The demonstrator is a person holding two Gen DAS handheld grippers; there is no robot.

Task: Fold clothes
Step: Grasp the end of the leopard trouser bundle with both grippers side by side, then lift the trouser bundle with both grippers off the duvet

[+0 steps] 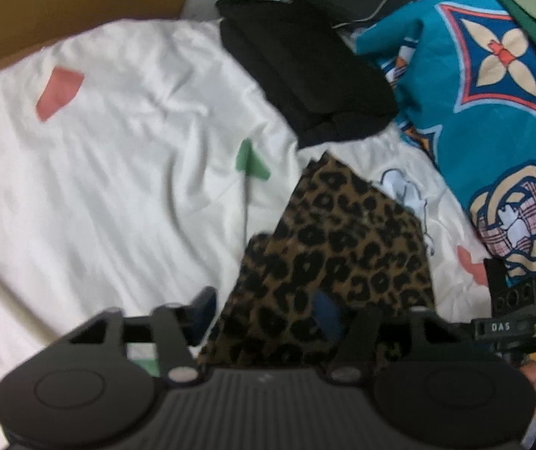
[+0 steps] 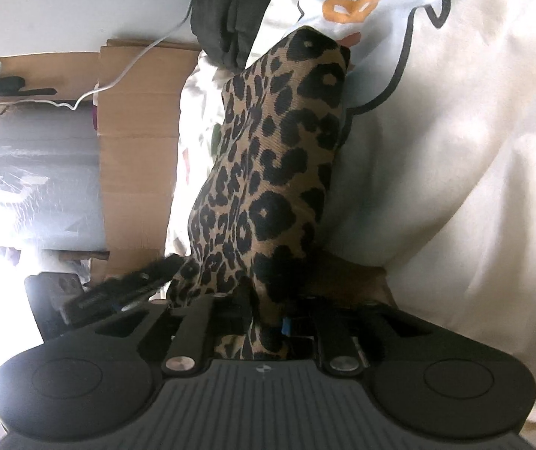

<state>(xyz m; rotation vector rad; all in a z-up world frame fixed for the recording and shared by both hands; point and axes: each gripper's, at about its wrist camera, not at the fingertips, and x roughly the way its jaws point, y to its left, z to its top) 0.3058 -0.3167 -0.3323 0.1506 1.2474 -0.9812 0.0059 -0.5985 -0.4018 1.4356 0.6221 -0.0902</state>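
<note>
Two grippers work over a cream bedsheet with small coloured prints. The right gripper has its fingers closed tightly on the leopard-print garment, which passes between them and rises in a folded ridge away from the camera. In the left wrist view the same garment lies partly on the sheet, just in front of the left gripper. The fingers of the left gripper are spread wide; one blue fingertip is over the leopard fabric and the other is over the sheet, and I cannot tell if they touch. A folded black garment lies further up the bed, near a teal patterned blanket. Brown cardboard stands beside the bed.
</note>
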